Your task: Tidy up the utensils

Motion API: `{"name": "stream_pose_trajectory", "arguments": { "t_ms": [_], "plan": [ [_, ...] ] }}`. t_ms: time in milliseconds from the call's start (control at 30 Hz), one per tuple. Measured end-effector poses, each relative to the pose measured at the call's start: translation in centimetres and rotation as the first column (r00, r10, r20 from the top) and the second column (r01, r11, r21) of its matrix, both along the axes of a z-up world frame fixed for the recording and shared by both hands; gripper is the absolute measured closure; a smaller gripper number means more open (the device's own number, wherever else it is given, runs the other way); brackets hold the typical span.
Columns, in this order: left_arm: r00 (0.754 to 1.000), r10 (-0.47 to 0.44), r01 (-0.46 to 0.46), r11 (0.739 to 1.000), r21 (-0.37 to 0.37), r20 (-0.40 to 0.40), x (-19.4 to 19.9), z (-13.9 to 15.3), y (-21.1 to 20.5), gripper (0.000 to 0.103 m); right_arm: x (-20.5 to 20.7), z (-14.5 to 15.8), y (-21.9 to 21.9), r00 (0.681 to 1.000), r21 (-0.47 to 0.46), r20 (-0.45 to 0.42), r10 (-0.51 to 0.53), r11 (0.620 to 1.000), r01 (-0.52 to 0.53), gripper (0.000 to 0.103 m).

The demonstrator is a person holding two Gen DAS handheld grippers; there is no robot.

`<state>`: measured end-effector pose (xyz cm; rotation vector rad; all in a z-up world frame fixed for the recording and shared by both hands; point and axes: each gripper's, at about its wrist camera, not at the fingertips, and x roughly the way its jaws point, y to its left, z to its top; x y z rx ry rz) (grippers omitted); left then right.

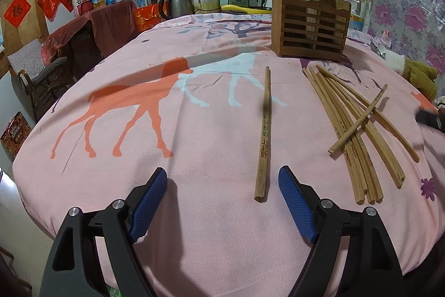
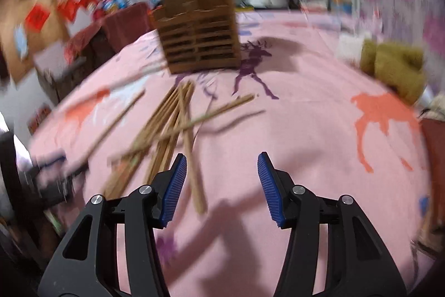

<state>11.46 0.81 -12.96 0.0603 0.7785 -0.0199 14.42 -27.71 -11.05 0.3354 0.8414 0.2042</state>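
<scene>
In the left wrist view, the left gripper [image 1: 222, 202] hangs over the pink deer-print tablecloth [image 1: 139, 185] with its jaws spread wide and nothing between the pads. A single wooden chopstick [image 1: 264, 135] lies alone on the cloth, its near end just ahead of the gap and closer to the right-hand pad. To its right is a loose bundle of chopsticks [image 1: 353, 135], mostly side by side, with one lying crosswise on top. Behind them stands the slatted wooden chopstick holder [image 1: 310, 21], upright and well apart from the near ends of the sticks.

The chopsticks look light, thin and stiff, with squared handle ends that should seat flat against ribbed pads. I judge the best hold to be across the thick end or just above it, so the stick does not pivot when tipped upright into the holder. Lying flat on soft cloth, it may roll or slip out of a shallow pinch.

The right wrist view is blurred. The right gripper [image 2: 222, 183] has its jaws partly open and empty. The chopstick pile [image 2: 167, 130] lies ahead and to the left, one stick reaching down beside the left pad without being pinched. The holder [image 2: 200, 38] stands beyond the pile.
</scene>
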Motion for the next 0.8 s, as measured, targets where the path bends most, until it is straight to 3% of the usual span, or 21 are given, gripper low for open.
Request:
{"name": "stream_pose_trajectory", "arguments": {
  "t_ms": [167,533,600,633,800],
  "plan": [
    [1.000,0.000,0.000,1.000,0.008,0.005,0.0,-0.1,0.0,0.021,1.5,0.0,-1.9,0.997,0.080,-0.032,-0.071,0.994,0.074,0.050],
    [1.000,0.004,-0.004,1.000,0.011,0.007,0.0,0.0,-0.1,0.020,8.3,-1.8,-1.4,0.963,0.233,-0.214,-0.163,0.949,0.212,0.050],
    [1.000,0.004,-0.004,1.000,0.011,0.007,0.0,-0.1,-0.1,0.019,8.6,-2.2,-1.3,0.958,0.209,-0.221,-0.182,0.951,0.228,0.052],
    [1.000,0.003,-0.003,1.000,0.010,0.007,0.0,-0.1,-0.1,0.019,8.5,-2.2,-1.3,0.958,0.179,-0.214,-0.192,0.956,0.231,0.059],
    [1.000,0.005,-0.005,1.000,0.012,0.007,0.0,-0.1,-0.1,0.019,5.9,-2.2,-1.5,0.965,0.024,-0.204,-0.165,0.985,0.173,0.065]
  ]
}}
